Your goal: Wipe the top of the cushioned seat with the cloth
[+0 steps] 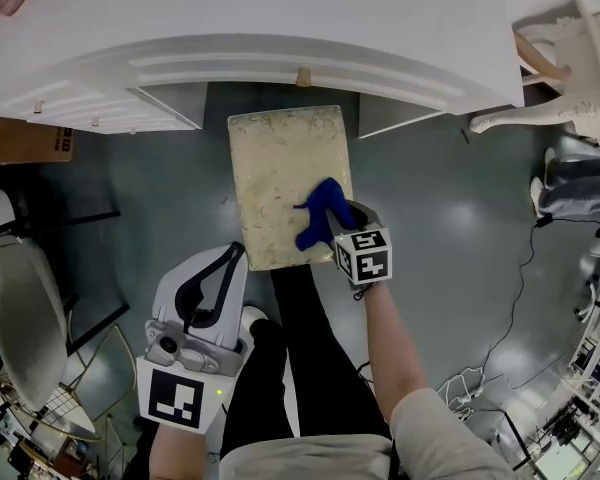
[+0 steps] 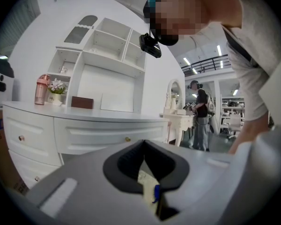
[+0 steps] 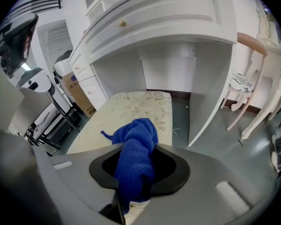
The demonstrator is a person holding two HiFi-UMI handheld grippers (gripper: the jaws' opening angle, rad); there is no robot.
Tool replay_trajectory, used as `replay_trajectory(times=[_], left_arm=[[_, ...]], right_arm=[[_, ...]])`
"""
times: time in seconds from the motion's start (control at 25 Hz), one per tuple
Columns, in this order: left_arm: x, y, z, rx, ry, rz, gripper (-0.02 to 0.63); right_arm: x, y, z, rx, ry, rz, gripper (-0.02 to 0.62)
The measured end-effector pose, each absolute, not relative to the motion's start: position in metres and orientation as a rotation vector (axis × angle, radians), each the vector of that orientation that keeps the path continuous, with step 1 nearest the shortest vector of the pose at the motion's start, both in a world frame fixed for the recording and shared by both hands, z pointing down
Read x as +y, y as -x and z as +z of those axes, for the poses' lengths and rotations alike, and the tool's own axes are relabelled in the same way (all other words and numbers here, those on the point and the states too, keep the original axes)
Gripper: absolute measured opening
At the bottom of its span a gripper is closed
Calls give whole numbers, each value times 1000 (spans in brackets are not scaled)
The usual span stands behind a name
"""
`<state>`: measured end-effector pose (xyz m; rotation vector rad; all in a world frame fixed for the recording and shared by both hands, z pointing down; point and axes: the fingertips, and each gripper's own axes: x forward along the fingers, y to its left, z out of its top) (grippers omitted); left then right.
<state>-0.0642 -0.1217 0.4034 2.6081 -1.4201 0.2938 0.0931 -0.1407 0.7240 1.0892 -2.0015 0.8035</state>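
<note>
Left gripper [image 1: 230, 260] jaws closed, empty; right gripper [image 1: 338, 226] jaws pinch knitted blue cloth [image 1: 318, 208] on rectangular floral cushioned seat [image 1: 275, 163].

Bright even indoor light, soft shadows, floor glare, fisheye edge warping, blurred near foreground

The right gripper [image 1: 338, 230] is held forward on an outstretched bare forearm [image 1: 395, 353]. Its marker cube is turned upward. Its jaws are closed on the blue cloth [image 1: 320, 211], a fold of which is seen bunched between them in the right gripper view. The left gripper [image 1: 220, 268] is held low and back, close beside the legs [image 1: 310, 368], and is tilted upward. Its jaws appear to be brought together with nothing clamped, though only a narrow slit is seen between them in the left gripper view.
</note>
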Motion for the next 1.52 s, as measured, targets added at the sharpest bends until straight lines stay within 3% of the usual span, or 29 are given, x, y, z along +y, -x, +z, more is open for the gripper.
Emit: replay_trajectory(times=[0.28, 1.52], left_arm=[[-123, 59, 403, -1405, -2616, 288, 0], [-100, 55, 396, -1364, -2661, 264, 0]], right_arm=[[-143, -123, 728, -1949, -1142, 838, 114], [-77, -135, 728, -1923, -1169, 848, 112]])
